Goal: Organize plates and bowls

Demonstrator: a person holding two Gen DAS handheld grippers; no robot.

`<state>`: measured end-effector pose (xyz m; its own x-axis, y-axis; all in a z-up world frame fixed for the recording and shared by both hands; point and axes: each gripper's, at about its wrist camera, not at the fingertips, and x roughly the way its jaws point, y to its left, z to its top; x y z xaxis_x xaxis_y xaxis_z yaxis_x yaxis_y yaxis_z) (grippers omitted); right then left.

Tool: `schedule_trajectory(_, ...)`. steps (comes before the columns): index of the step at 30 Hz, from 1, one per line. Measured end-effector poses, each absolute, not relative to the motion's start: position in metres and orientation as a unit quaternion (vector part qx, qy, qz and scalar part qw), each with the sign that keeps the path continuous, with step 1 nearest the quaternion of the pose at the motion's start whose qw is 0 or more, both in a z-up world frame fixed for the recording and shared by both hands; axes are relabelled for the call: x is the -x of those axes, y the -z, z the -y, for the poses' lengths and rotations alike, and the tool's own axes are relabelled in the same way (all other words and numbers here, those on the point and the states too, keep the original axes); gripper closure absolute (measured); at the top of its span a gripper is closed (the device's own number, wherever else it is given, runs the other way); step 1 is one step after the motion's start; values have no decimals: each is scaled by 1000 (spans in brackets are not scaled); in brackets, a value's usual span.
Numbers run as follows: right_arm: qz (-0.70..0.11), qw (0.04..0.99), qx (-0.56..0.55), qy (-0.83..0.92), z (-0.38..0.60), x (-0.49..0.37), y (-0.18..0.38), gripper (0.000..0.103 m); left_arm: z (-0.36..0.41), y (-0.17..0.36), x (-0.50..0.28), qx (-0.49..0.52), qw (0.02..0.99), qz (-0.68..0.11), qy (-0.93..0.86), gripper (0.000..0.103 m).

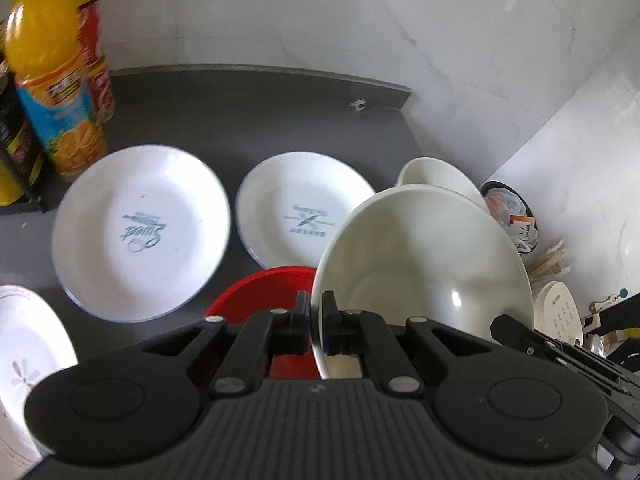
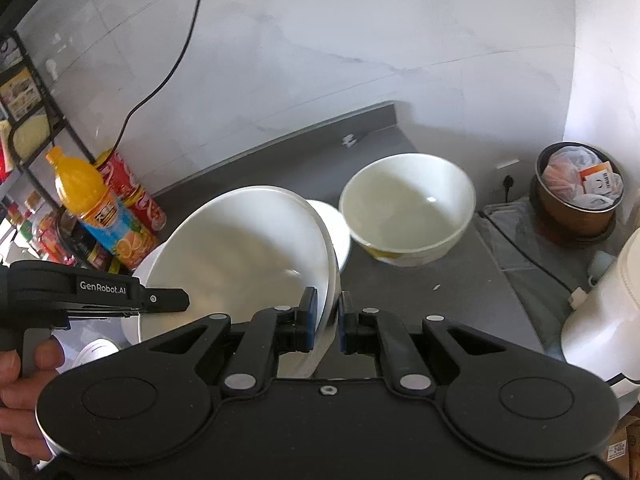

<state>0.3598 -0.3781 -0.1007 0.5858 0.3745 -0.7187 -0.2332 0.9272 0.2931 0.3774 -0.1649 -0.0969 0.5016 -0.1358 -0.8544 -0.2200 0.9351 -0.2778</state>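
Bright, even daylight throughout. Small glare spots on the glossy cream ceramic bowl (image 1: pixel 424 264) and on the second white bowl (image 2: pixel 408 208) near the dark grey bench's (image 2: pixel 440 292) far right corner. Soft shadows only. Slight motion blur on the white printed plate (image 1: pixel 140 232) and orange juice bottle (image 1: pixel 52 80). Strong fisheye bending, dark corners.

3 white plates (image 1: pixel 142 232), 2 white bowls (image 1: pixel 424 264), 1 red bowl (image 1: pixel 256 296), 2 bottles (image 1: pixel 52 84).

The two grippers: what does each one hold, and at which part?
Both grip one large white bowl by its rim: left gripper on one side, right gripper on the opposite side.
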Motion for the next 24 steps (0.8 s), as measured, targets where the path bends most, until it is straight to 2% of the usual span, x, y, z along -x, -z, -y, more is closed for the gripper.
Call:
schedule_trajectory(10, -435, 879, -72, -181, 339, -353, 106, 92, 131, 107, -366, 180, 837, -515, -37, 99)
schedule_trajectory(24, -471, 862, -67, -172, 324, -352, 130, 92, 125, 140, -366, 171, 812, -557, -40, 98)
